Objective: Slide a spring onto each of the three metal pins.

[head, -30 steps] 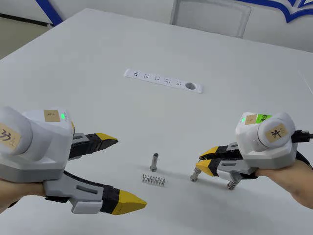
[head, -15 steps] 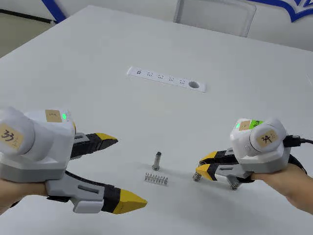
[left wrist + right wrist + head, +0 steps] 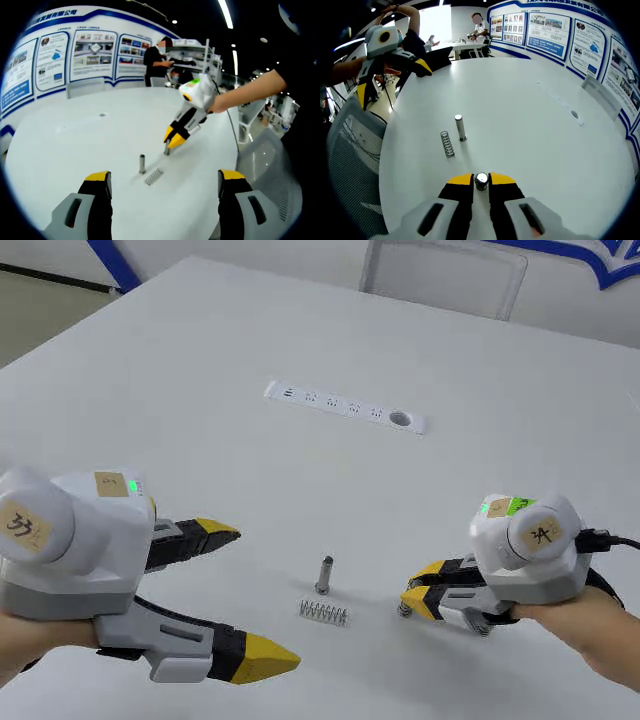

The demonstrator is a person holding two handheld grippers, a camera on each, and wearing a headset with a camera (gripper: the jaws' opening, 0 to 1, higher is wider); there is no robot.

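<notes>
While the right gripper (image 3: pixel 416 596), at the lower right of the head view, has its jaws clamped on the top of a metal pin (image 3: pixel 481 180), the left gripper (image 3: pixel 255 595) at the lower left holds its jaws wide apart around nothing. Between them, low in the frame's centre, a bare pin (image 3: pixel 325 573) stands upright on the white table (image 3: pixel 200 390), with a loose spring (image 3: pixel 323 613) lying flat just beside it.
</notes>
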